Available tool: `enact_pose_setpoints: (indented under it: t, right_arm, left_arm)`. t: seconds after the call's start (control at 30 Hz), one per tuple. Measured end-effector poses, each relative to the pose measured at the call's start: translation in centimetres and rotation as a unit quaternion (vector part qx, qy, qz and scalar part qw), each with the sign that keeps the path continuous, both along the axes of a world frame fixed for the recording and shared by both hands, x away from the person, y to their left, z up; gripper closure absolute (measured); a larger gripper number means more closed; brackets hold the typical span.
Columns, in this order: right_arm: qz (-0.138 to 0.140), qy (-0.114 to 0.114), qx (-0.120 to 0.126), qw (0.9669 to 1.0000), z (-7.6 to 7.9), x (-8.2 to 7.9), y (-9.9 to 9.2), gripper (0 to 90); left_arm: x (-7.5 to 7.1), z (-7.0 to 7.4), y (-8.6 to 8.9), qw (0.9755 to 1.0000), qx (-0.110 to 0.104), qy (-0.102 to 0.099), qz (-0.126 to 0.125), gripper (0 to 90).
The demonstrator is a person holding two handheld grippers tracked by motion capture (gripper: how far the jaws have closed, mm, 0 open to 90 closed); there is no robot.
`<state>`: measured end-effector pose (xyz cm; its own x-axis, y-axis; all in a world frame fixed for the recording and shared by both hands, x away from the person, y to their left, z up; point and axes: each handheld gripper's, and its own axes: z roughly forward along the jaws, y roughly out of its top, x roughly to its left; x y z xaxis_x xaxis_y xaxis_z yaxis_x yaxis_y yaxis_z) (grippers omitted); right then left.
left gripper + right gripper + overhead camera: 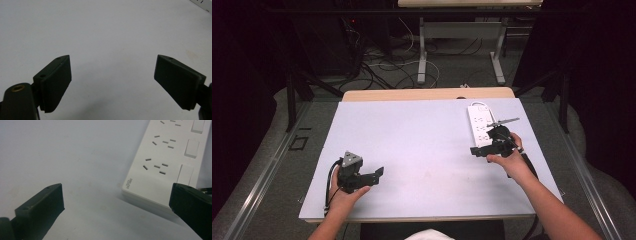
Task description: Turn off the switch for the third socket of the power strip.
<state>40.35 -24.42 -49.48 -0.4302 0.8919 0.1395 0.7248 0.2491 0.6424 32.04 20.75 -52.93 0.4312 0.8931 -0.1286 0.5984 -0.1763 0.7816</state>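
Note:
A white power strip [481, 125] lies on the right side of the white table top [422, 145], its length running away from me. My right gripper [478, 150] sits at the strip's near end with its jaws wide open. In the right gripper view the power strip [165, 162] shows several sockets and switches, and its near end lies just ahead of the right gripper [116, 205], close to the right-hand jaw, with no pad pressing on it. My left gripper [375, 176] rests at the near left, open, and the left gripper [112, 82] has only bare table between its jaws.
A wooden strip [427, 94] edges the table's far side. Beyond it the floor carries loose cables [382, 65] and the white legs of another table [422, 55]. Dark curtains stand on both sides.

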Motion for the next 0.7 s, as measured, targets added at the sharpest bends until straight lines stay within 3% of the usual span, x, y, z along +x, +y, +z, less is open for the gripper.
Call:
enact_pose_setpoints:
  t: [0.27, 0.7]
  right_arm:
    - [0.014, -0.007, 0.013, 0.9998, 0.0, -1.0, 0.6, 0.0]
    - [0.046, -0.038, -0.011, 0.9981, -0.3, -2.9, 2.3, 0.0]
  left_arm:
    - [0.0, 0.0, 0.0, 1.0, 0.004, -0.002, -0.002, 14.1]
    - [0.0, 0.0, 0.0, 1.0, 0.0, 0.0, -0.001, 14.1]
